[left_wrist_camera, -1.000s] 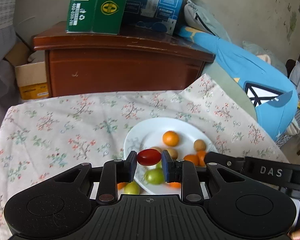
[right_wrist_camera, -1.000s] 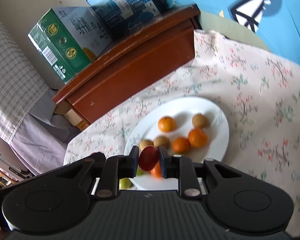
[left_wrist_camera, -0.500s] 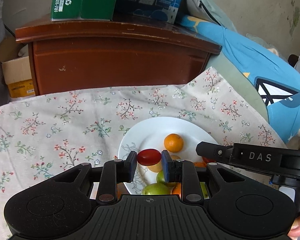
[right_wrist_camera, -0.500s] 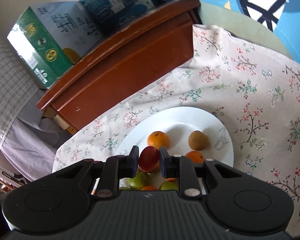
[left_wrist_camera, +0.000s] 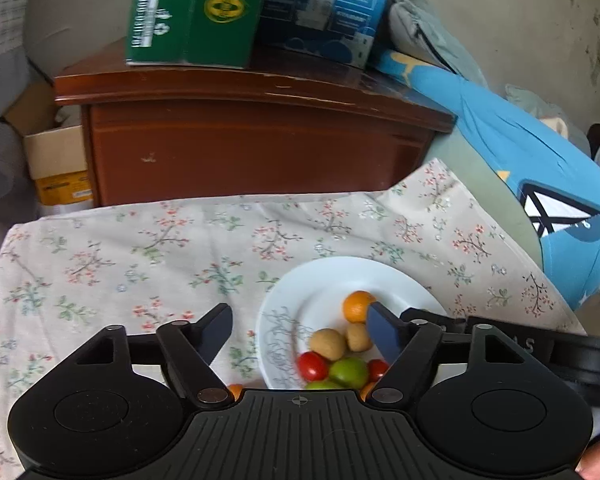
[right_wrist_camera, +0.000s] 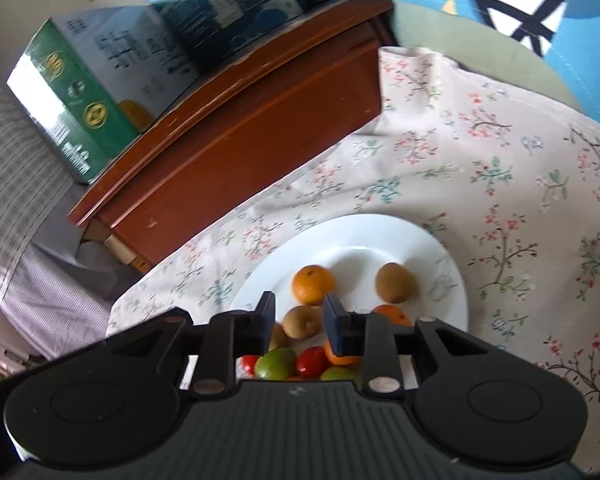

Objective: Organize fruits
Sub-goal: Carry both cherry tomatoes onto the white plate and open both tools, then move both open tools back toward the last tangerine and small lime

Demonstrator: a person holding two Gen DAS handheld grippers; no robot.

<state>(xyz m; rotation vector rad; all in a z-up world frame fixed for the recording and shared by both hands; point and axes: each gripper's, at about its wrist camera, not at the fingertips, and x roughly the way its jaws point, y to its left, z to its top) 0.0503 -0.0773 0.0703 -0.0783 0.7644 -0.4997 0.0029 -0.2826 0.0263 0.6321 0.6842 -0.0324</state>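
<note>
Red fruits released onto white plate, left claw and right claw now spread, empty

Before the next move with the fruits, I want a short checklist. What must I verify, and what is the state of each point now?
1. Left tool empty and open: ok, its fingers are spread wide with nothing between them.
2. Right tool empty and open: ok, there is a gap between its fingers and no fruit in it.
3. Red tomatoes on the white plate: ok, they lie beside a green fruit.
4. Plate flat on the flowered cloth: ok.
5. Fruit left off the plate: not ok, a small orange piece shows on the cloth under the left tool.
6. More fruit hidden under the tools: cannot tell.
</note>
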